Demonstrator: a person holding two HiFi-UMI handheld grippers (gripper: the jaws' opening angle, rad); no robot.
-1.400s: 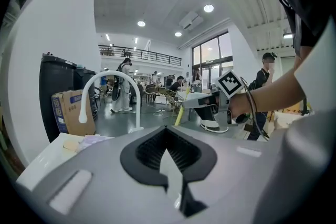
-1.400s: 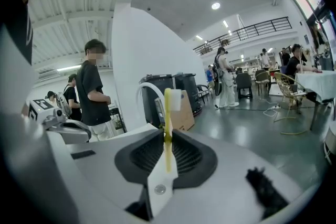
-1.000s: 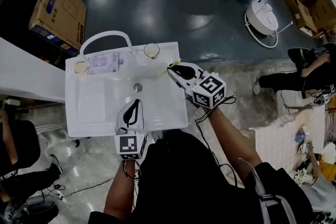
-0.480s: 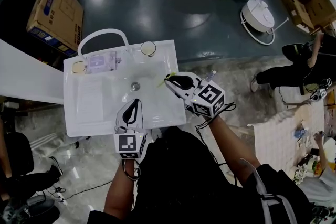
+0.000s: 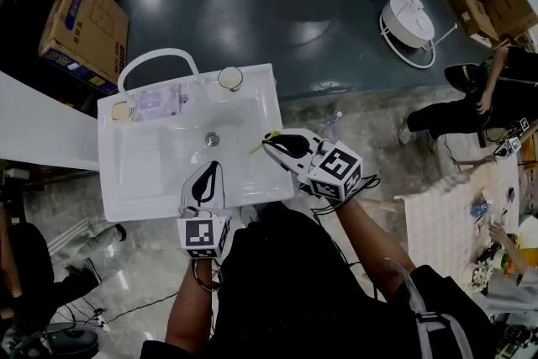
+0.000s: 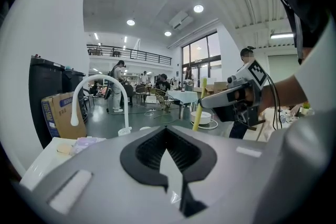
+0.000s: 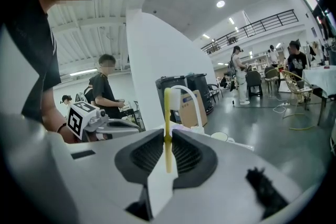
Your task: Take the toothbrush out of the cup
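Right gripper view gives us the clearest read: the right tongs point(image 7: 167, 139) are pinching the yellow toothbrush point(image 7: 167, 107) partway along its handle, with the brush crossing the jaws and sticking out on both sides. In the head view the toothbrush is clear of the cup point(image 5: 230, 78), which stands at the far rim of the white sink point(image 5: 143, 172) beside the arched tap point(image 5: 157, 52), well apart from the brush. We judge the lifting-out as done. The left tongs point(image 5: 212, 168) hover over the basin, pressed together with nothing between them. The risk we see lies in the grip. A thin, smooth handle held at one narrow spot can swivel or slide if the squeeze eases or the wrist swings fast. The brush would then drop into the basin, or over the sink's near right edge to the floor. The left tongs, being closed, could not catch it. A careless swing could also knock the brush against the left tongs nearby.
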